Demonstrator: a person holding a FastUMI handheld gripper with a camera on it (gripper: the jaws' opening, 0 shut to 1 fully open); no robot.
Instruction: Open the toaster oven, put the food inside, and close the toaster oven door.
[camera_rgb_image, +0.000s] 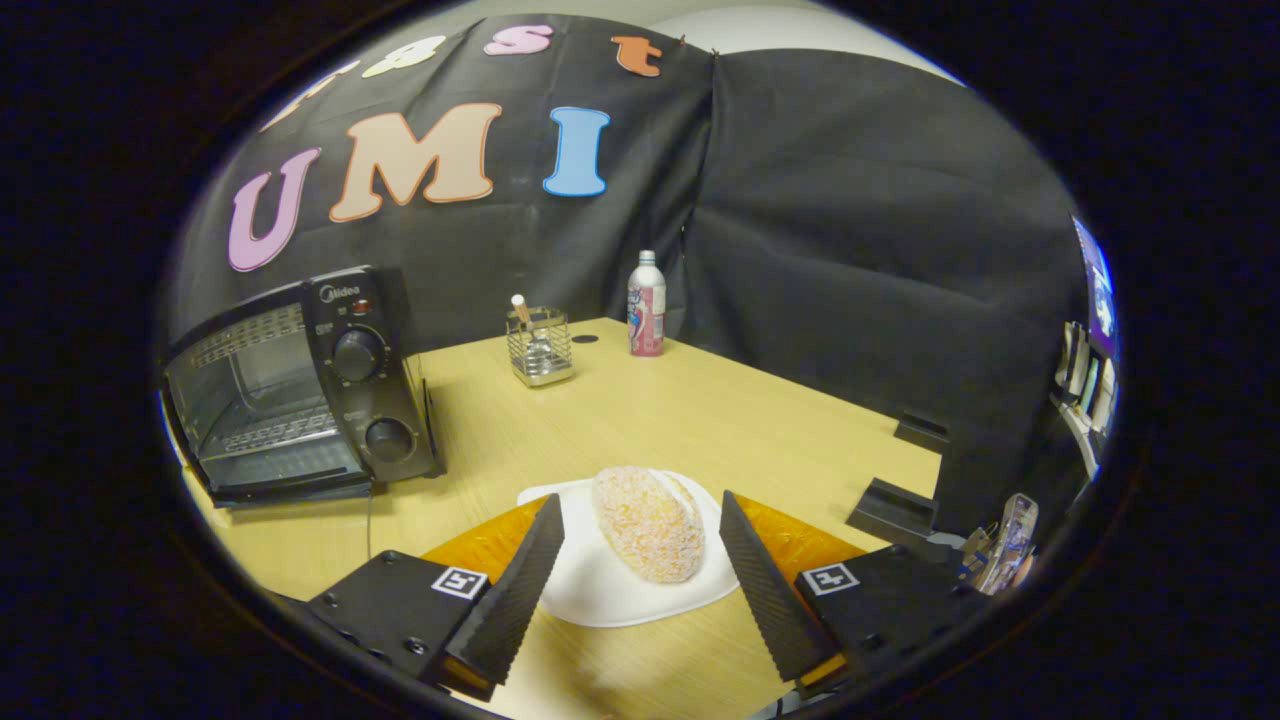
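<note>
The gripper (640, 520) hung spread wide, its fingers flanking a sugar-coated bread roll (649, 524) without touching it. The roll lay on a white plate (610, 590) on the wooden desk (700, 410). The toaster oven (300, 385) stood well off to the left, door apparently down.

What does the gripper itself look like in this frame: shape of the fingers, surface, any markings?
The gripper has two long, wedge-shaped fingers with ribbed inner faces, tapering toward their tips. Each is mounted on a blocky dark carriage with visible screws, and each carriage bears a small square black-and-white marker. No cables or sleeve are visible.
</note>
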